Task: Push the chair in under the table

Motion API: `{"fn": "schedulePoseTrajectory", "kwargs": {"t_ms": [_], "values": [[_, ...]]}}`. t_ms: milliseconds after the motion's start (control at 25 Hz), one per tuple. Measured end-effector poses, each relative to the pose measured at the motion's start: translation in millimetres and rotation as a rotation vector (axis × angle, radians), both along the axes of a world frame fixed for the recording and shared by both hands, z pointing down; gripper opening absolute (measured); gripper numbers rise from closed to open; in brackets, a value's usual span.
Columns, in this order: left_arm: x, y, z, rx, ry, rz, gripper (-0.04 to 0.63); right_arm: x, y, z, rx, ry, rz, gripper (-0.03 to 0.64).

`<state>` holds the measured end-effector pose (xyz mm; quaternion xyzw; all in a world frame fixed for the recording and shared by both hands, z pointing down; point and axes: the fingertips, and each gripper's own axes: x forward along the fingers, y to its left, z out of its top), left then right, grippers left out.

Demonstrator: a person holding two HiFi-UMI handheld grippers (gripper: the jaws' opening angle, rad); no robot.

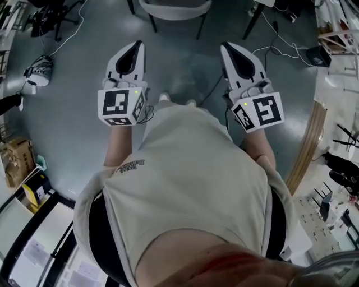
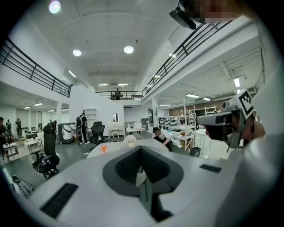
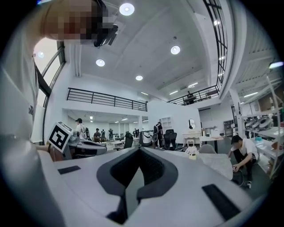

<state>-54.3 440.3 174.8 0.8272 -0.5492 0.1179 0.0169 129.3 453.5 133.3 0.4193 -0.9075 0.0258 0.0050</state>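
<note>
Chair (image 1: 175,10), probably, cropped by the top edge.

Your left gripper (image 1: 135,46) and right gripper (image 1: 230,47) sit side by side out in front of your chest, well apart, left one on the left. The chair (image 1: 175,8) stands on the floor (image 1: 73,106) ahead of them, roughly between the two. Farther ahead is the counter (image 2: 116,147), with a small pot (image 2: 130,141) on it and a little item (image 2: 104,149) left of the pot. A person (image 2: 160,136) crouches behind the counter's right side, with shelves (image 2: 179,126) beyond them. Boxes (image 1: 18,154) sit on the floor off to your left, and cables (image 1: 283,38) lie ahead on the right.
</note>
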Motion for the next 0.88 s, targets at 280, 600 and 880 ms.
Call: {"fn": "schedulePoseTrajectory", "kwargs": {"t_ms": [280,600,880], "values": [[13,2,-2,0.023,-0.015,-0.003,0.01,11,0,2,0.014,-0.02,-0.006,0.008],[10,-16,7,0.035,-0.008,0.002,0.009,6,-21,13,0.019,-0.01,-0.007,0.008],[4,-69,16,0.045,-0.025,0.034,0.009,-4,-66,28,0.004,-0.006,0.028,0.008]]}}
